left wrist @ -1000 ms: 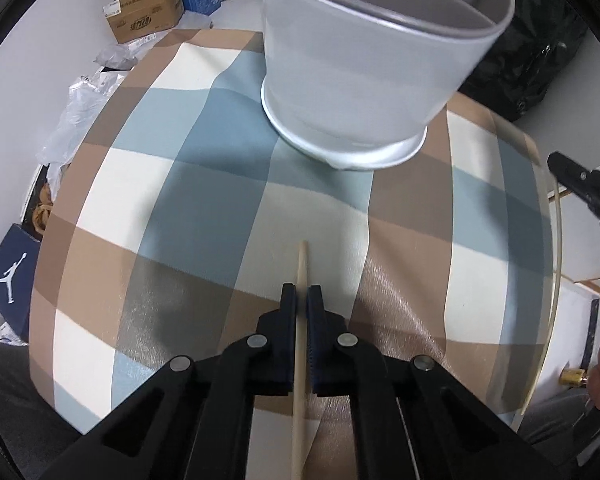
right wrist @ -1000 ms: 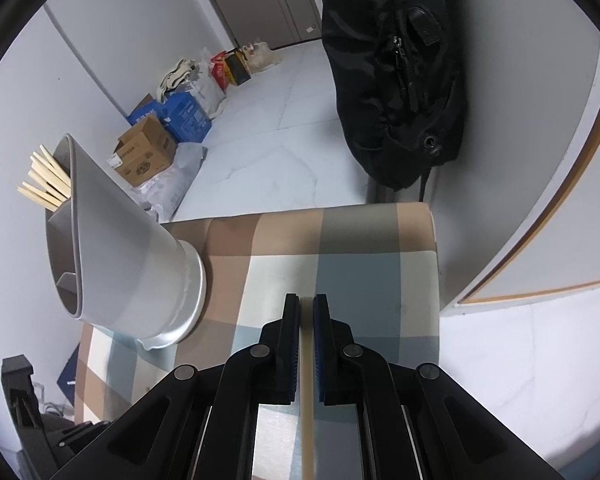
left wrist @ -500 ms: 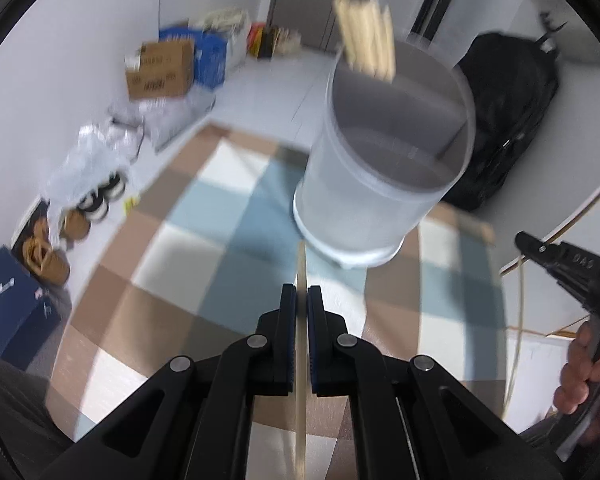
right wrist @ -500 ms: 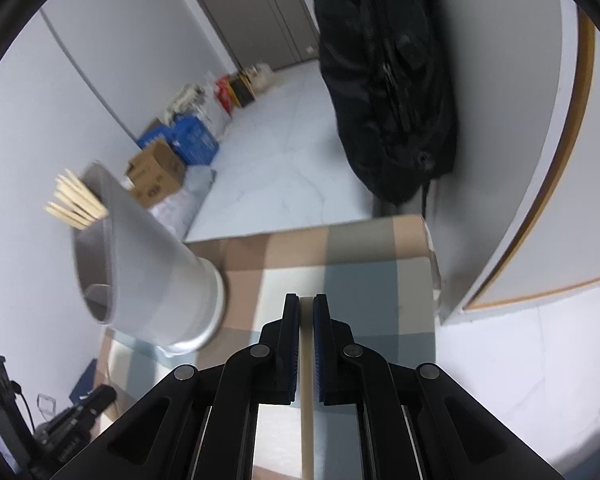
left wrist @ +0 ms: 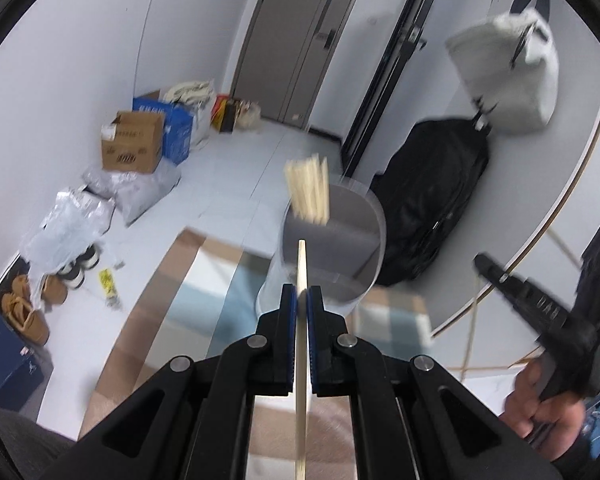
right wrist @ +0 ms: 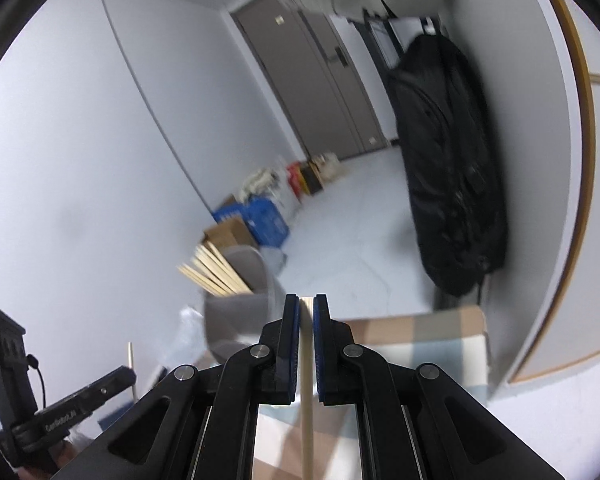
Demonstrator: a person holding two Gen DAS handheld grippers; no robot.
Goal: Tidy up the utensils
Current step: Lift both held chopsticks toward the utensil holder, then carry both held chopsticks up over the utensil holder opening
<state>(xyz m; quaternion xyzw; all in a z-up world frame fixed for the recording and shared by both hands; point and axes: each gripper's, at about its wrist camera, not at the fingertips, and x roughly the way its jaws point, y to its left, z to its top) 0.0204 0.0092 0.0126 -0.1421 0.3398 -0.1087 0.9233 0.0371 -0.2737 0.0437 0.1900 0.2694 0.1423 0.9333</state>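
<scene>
Judging by the bundle of chopsticks (left wrist: 308, 190) already standing in the grey utensil holder (left wrist: 332, 256), I am well into the sorting. My left gripper (left wrist: 302, 300) is clamped on one wooden chopstick (left wrist: 301, 360), whose tip pokes out ahead of the fingers toward the holder's mouth. My right gripper (right wrist: 306, 312) pinches a second chopstick (right wrist: 307, 392), with the holder ahead and left of its fingers. Both sticks still need dropping in; I cannot see any others left on the checked tablecloth (right wrist: 428, 332).
</scene>
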